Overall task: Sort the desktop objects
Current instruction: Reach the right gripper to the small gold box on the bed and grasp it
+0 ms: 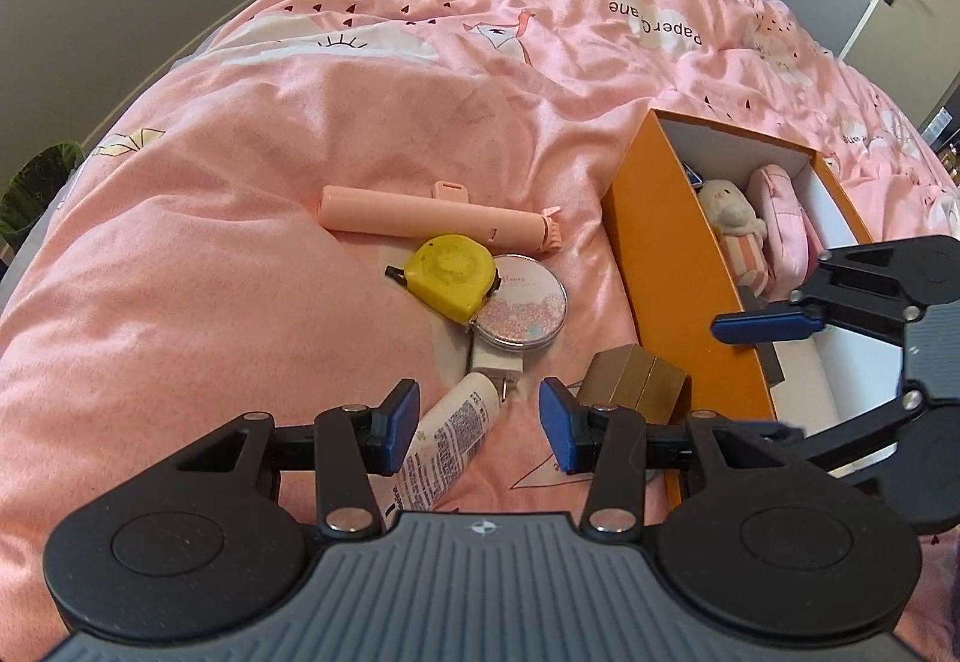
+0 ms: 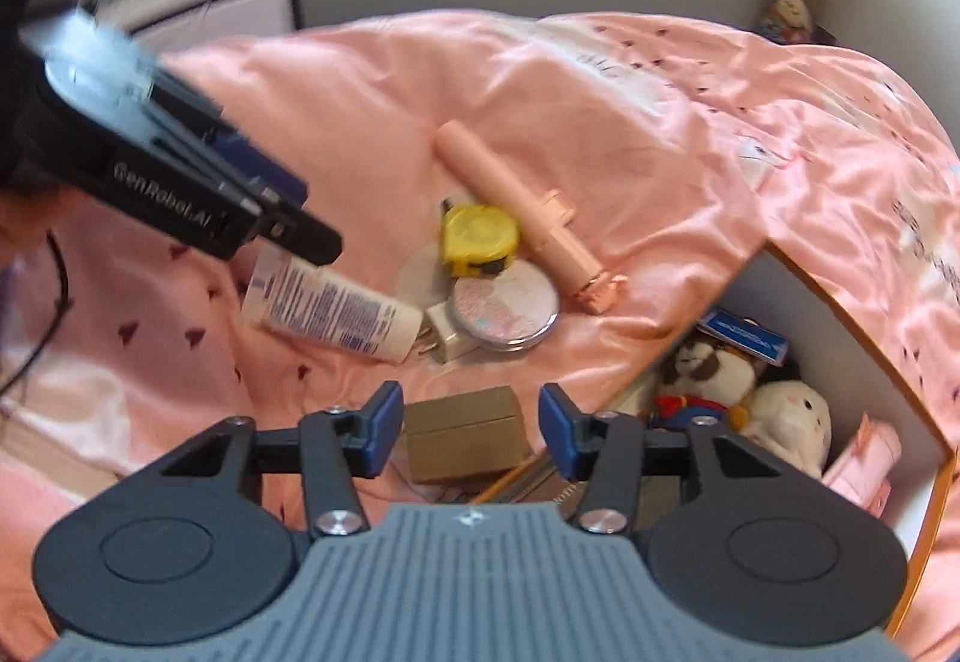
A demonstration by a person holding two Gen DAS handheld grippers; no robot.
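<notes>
Both grippers stood open and empty over a pile still to be sorted into the orange box.

The left gripper [image 1: 480, 416] hung with its jaws apart above the white tube [image 1: 447, 437], gripping nothing; the right gripper [image 2: 471, 425] hung likewise open over the tan box [image 2: 465, 431], just beside the orange box [image 1: 666, 254], which already held soft toys [image 2: 750, 392] and a pink pouch [image 1: 783, 224]. The tape measure [image 1: 450, 278], round compact [image 1: 519, 311], white charger [image 1: 495, 362] and pink stick [image 1: 414, 215] lay touching or overlapping on the soft bedspread [image 1: 240, 182]. A good pick would probably take an outlying piece first, the tube or the tan box, closing across its narrow width and lifting straight up so the neighbours were not dragged along.
</notes>
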